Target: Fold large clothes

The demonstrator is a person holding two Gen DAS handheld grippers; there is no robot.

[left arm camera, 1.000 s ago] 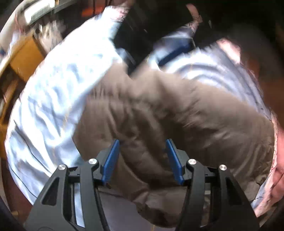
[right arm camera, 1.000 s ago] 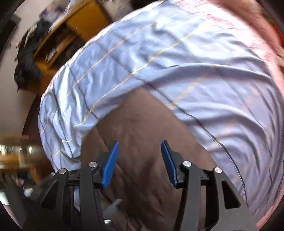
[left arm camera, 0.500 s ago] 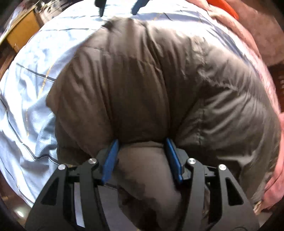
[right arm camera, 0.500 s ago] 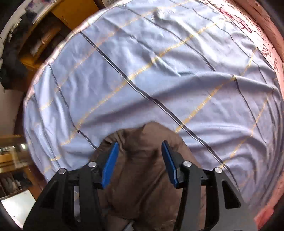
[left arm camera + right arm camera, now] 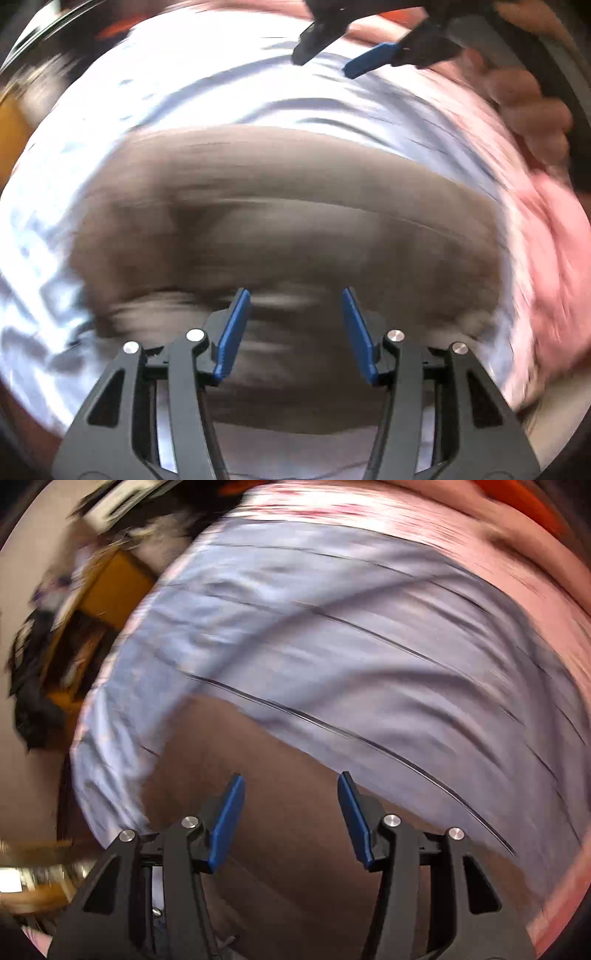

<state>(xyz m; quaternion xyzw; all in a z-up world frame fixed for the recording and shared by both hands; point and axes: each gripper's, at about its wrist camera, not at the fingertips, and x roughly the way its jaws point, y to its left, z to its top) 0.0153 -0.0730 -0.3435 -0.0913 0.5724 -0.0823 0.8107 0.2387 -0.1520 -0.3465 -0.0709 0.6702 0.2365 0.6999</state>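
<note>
A large brown padded jacket (image 5: pixel 288 236) lies on a light blue striped bedsheet (image 5: pixel 207 88). Both views are motion-blurred. My left gripper (image 5: pixel 291 295) is open, its blue fingers spread just above the jacket's near part, holding nothing. My right gripper (image 5: pixel 290 779) is open too, over the jacket's brown edge (image 5: pixel 280 812) where it meets the sheet (image 5: pixel 369 657). In the left wrist view the right gripper (image 5: pixel 325 59) shows at the top, open, above the sheet beyond the jacket, held by a hand (image 5: pixel 524 107).
A pink blanket (image 5: pixel 554 236) lies along the right side of the bed and also shows in the right wrist view (image 5: pixel 498 554). A yellow wooden cabinet (image 5: pixel 110 579) with dark clutter stands beyond the bed's left edge.
Both grippers have swung quickly. The left gripper no longer has a jacket fold between its fingers. The right gripper now sits over more of the jacket.
</note>
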